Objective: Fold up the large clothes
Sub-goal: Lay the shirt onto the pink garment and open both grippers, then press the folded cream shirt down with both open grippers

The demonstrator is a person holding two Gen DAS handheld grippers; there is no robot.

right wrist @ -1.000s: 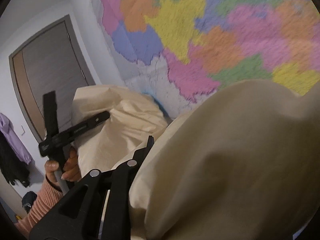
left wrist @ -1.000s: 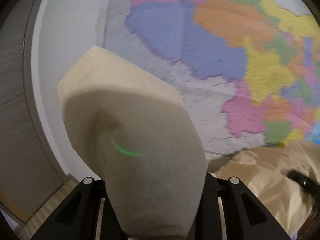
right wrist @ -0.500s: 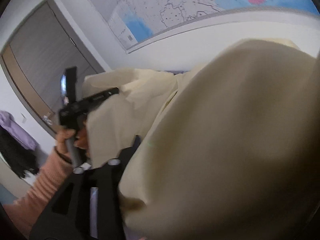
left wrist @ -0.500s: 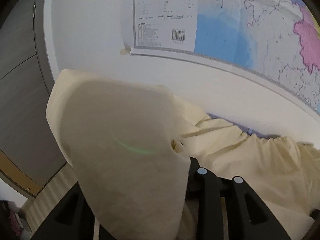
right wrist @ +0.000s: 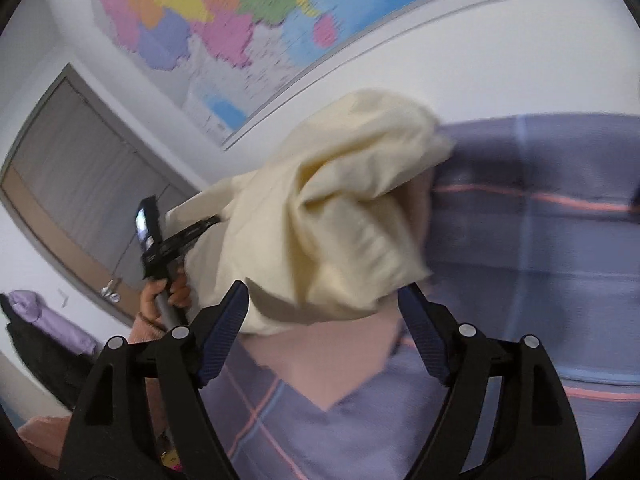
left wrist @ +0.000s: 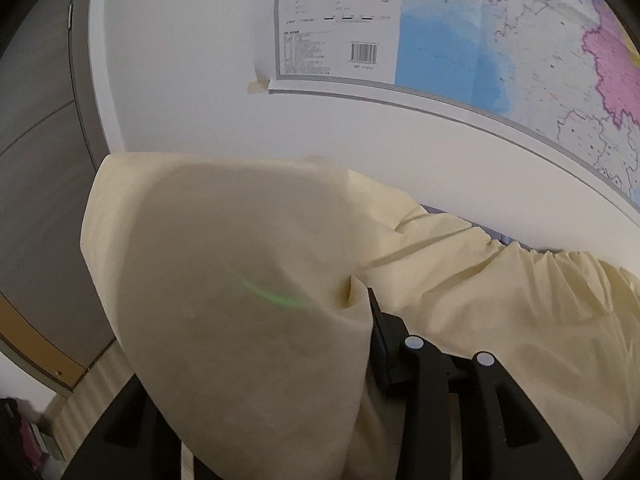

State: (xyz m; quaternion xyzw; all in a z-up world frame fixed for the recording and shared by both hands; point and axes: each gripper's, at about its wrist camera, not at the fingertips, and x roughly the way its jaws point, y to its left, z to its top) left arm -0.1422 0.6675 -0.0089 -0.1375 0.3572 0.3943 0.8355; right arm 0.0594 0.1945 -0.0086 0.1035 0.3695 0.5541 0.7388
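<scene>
Looking at the right wrist cam first: the right hand-held gripper is standing wide, jaws having just been opening, and nothing's pinched between the pads. The cream garment is sitting bunched up just past the fingertips, lying on a bed w/ a purple plaid bedsheet, blurry tbh. A pale pink patch on the sheet is showing right under the bundle, between the two jaws. Off to the left, a hand in a pinkish sleeve is gripping the handle of the left hand-held gripper, whose tips are buried in the cloth.

Left wrist cam: garment is draping over the left hand-held gripper, covering one finger completely, so the other finger is the only one showing. Its jaws have just been opening a bit and cloth is sitting between them, but can't tell if it's actually gripping. Rest of the fabric is trailing off to the right along the wall.

Writing: wall map is hanging behind, w/ a legend panel and barcode, text too small to read.
</scene>
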